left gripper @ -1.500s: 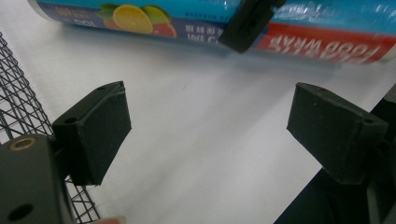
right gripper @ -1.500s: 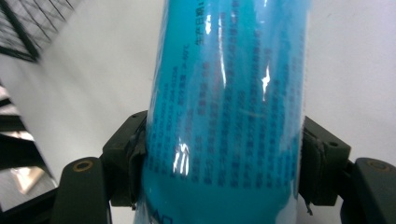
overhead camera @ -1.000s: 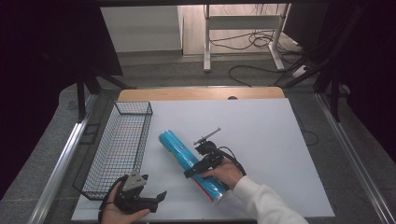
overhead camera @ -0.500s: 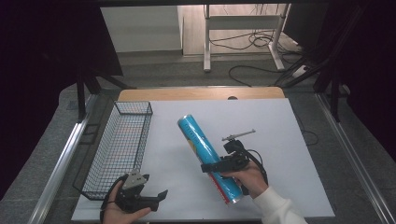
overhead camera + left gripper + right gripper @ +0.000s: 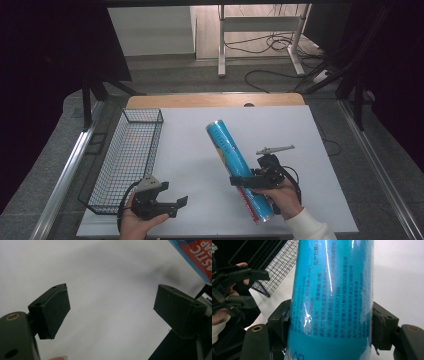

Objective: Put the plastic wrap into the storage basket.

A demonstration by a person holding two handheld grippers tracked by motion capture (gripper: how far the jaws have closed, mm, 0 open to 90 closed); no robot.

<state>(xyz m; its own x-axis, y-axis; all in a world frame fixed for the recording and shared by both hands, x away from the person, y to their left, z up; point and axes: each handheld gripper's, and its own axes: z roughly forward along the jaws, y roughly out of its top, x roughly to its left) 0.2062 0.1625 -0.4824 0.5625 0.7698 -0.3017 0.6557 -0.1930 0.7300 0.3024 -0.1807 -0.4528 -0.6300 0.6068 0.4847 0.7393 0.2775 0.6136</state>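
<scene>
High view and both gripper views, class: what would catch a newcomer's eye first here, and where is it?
The bright blue tube stands out first, tilted over the white table and clamped between the jaws of the right gripper near the front edge. Next is the black wire basket along the table's left side. In front of it the left gripper is open, holding nothing.

Wire basket (image 5: 131,157) at table (image 5: 320,135) left edge; tube (image 5: 237,167) right of centre, between basket and right edge.

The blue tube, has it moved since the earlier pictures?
Yes. The blue tube, clamped in the right gripper, has moved right, farther from the wire basket.
</scene>
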